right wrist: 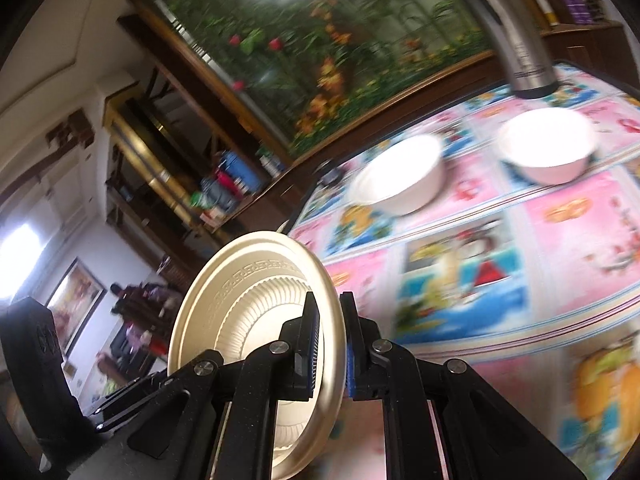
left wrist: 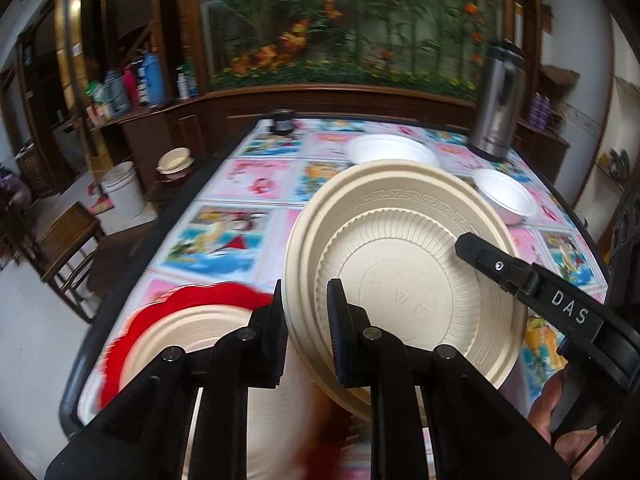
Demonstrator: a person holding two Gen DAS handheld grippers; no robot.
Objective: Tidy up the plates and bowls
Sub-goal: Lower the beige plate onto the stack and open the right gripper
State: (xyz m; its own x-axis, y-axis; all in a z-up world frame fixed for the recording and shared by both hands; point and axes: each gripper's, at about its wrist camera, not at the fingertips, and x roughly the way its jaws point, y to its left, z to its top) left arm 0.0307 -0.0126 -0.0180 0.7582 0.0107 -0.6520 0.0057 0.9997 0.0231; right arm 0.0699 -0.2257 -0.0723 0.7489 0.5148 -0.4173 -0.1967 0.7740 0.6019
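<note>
A large cream plate (left wrist: 404, 280) with a key-pattern rim hangs tilted above the table, held from both sides. My left gripper (left wrist: 306, 296) is shut on its near left rim, where a doubled edge suggests stacked plates. In the left wrist view, one of the right gripper's fingers (left wrist: 480, 256) lies on the plate's right rim. In the right wrist view my right gripper (right wrist: 329, 304) is shut on the same cream plate (right wrist: 248, 304), seen almost edge-on. Another cream plate (left wrist: 188, 332) rests on a red scalloped plate (left wrist: 224, 294) at the table's near left, blurred.
Two white bowls (left wrist: 392, 150) (left wrist: 506, 192) stand farther back on the cartoon-print tablecloth (left wrist: 224, 240); the right wrist view shows them too (right wrist: 400, 184) (right wrist: 548, 148). A steel flask (left wrist: 496, 104) is at the back right, a dark jar (left wrist: 282, 120) at the far edge. A chair and bucket stand left of the table.
</note>
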